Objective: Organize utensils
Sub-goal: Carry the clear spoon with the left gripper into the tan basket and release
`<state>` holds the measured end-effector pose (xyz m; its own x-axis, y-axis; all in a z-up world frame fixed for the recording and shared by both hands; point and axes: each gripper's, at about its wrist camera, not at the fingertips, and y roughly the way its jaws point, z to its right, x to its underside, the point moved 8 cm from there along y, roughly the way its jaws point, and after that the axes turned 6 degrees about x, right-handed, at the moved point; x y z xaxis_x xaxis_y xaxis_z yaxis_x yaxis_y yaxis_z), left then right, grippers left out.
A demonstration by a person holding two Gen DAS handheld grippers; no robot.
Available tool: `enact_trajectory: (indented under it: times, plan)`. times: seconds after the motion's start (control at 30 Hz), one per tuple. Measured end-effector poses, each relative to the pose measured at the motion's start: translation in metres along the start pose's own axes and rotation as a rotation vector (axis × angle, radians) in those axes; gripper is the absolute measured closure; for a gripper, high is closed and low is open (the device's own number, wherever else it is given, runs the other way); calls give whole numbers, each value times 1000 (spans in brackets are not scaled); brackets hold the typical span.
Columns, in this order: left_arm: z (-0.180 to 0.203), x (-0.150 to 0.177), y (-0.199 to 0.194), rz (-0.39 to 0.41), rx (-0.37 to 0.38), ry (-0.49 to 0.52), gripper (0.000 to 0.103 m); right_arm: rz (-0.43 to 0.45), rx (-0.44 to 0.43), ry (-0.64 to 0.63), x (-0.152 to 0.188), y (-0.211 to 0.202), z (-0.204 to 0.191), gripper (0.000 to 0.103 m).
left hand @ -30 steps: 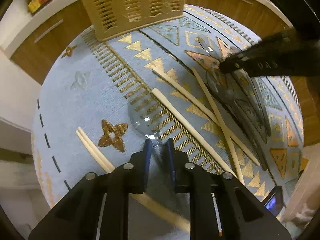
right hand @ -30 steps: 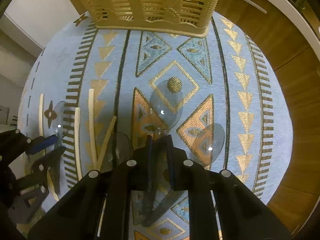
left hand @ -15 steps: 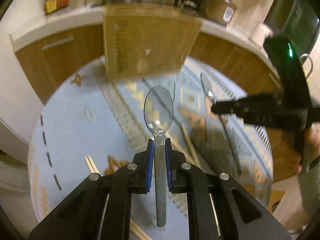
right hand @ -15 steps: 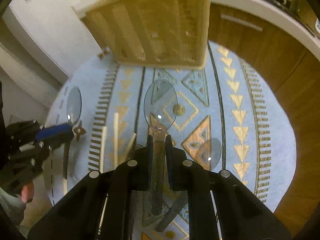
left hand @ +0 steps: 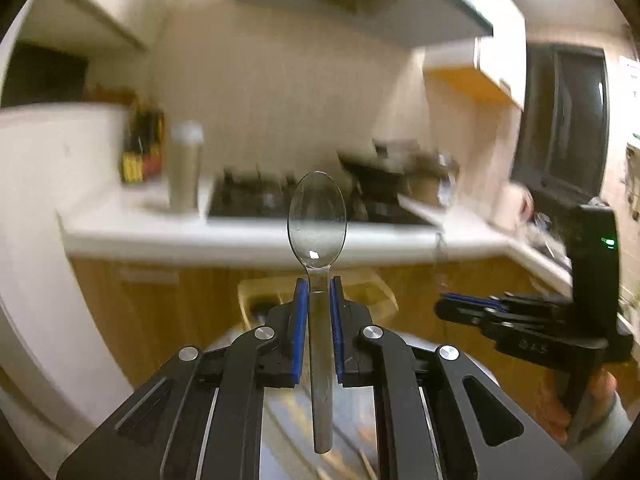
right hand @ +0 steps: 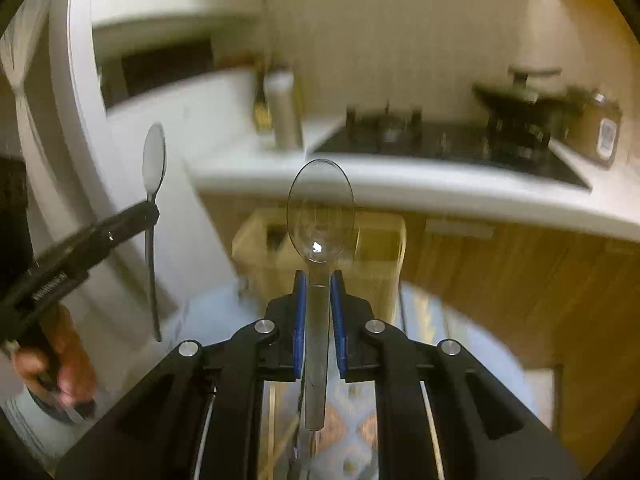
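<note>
Carrying two clear plastic spoons toward the basket, one per claw.

Item 1: left claw (left hand: 318,312), pads pressed on the neck of the left spoon (left hand: 317,220). Bowl upright above the fingertips, handle hanging down between the fingers. Seen from the right wrist view, the same spoon (right hand: 154,160) stands clear in the air off to the left.

Item 2: right claw (right hand: 319,304), pinching the right spoon (right hand: 320,212) at the neck in the same manner, bowl up, handle down.

Item 3: beige slotted basket (right hand: 380,240), standing at the far edge of the bench (right hand: 472,344), directly ahead of the right claw and partly behind the left claw's fingers in its own view. Its inner layout is too blurred to read.

Item 4: patterned cloth (right hand: 352,412) on the bench; utensils on it beneath the claws are blurred and cannot be identified.

Handling note, by judgement: both grips sit near the bowl, so the long handles can swing; keep each spoon vertical and lower it handle-first into the basket's open top. Bring the claws in one at a time, well apart, so they do not collide over the rim. Spread the pads only once the handle tip is inside, as smooth plastic may slip or bounce out.
</note>
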<state>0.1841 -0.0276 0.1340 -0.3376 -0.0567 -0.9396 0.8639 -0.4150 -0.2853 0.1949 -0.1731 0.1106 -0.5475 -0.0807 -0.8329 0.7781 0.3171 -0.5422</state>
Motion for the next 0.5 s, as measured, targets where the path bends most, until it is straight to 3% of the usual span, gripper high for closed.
enact_trajectory:
  times: [0.07,0.27,0.5]
  plan:
    - [-1,-17,3,75,-36,23,94,60,4,17,-20,-4,4,93]
    - [-12,-39,24,200,9,14,94,220,98,27,-67,5,17,93]
    - [-42,-26,77,187,52,-43,94,284,180,12,-77,44,25,93]
